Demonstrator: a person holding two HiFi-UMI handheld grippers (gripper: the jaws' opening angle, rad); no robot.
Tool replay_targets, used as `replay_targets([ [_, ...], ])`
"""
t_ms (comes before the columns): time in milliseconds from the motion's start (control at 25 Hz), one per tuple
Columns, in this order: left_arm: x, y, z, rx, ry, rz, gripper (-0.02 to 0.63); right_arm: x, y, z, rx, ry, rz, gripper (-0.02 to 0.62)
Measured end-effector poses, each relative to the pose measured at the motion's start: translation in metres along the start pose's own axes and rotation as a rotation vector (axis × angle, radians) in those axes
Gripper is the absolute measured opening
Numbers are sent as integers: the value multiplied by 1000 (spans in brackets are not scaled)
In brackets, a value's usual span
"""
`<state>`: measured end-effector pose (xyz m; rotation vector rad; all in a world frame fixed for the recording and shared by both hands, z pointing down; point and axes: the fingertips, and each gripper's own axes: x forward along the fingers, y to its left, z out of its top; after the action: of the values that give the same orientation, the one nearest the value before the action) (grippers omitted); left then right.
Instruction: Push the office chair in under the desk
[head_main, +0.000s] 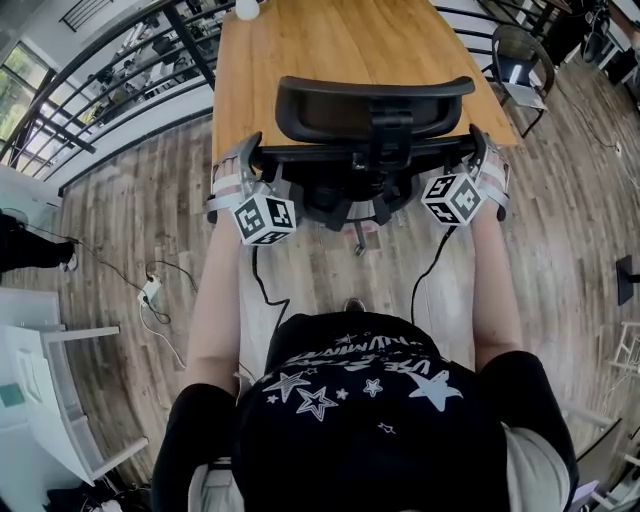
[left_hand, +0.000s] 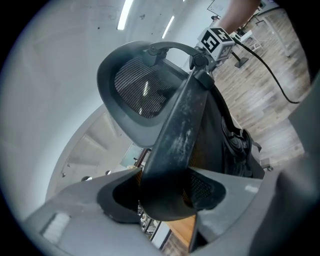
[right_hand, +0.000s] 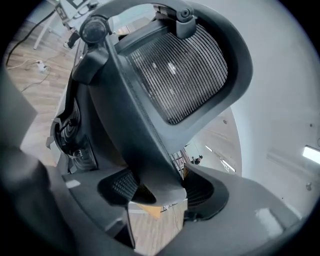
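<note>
A black office chair (head_main: 372, 110) stands at the near end of the wooden desk (head_main: 330, 45), its mesh headrest over the desk's edge. The chair's back frame runs across below the headrest. My left gripper (head_main: 252, 150) is shut on the frame's left end, my right gripper (head_main: 475, 148) on its right end. In the left gripper view the dark frame bar (left_hand: 182, 130) sits pinched between the jaws of the left gripper (left_hand: 165, 192), with the headrest (left_hand: 137, 92) beyond. The right gripper view shows the right gripper (right_hand: 157, 187) clamped on the bar (right_hand: 135, 130) the same way.
A second chair (head_main: 520, 60) stands at the desk's right side. A black railing (head_main: 110, 80) runs along the left. A power strip with cables (head_main: 150, 292) lies on the wooden floor, and white furniture (head_main: 40, 390) stands at the lower left.
</note>
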<state>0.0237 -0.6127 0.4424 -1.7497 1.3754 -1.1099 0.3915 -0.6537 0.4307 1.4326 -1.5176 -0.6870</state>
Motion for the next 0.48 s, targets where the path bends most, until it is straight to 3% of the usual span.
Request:
replay_targets([
  [280, 0, 1, 3, 28, -28, 3, 249, -1, -4, -1, 18, 31, -28, 267],
  [440, 1, -2, 1, 71, -16, -9, 260, -1, -1, -2, 25, 51, 0, 270],
  [480, 2, -3, 0, 88, -8, -16, 270, -1, 0, -2, 31, 53, 15, 295],
])
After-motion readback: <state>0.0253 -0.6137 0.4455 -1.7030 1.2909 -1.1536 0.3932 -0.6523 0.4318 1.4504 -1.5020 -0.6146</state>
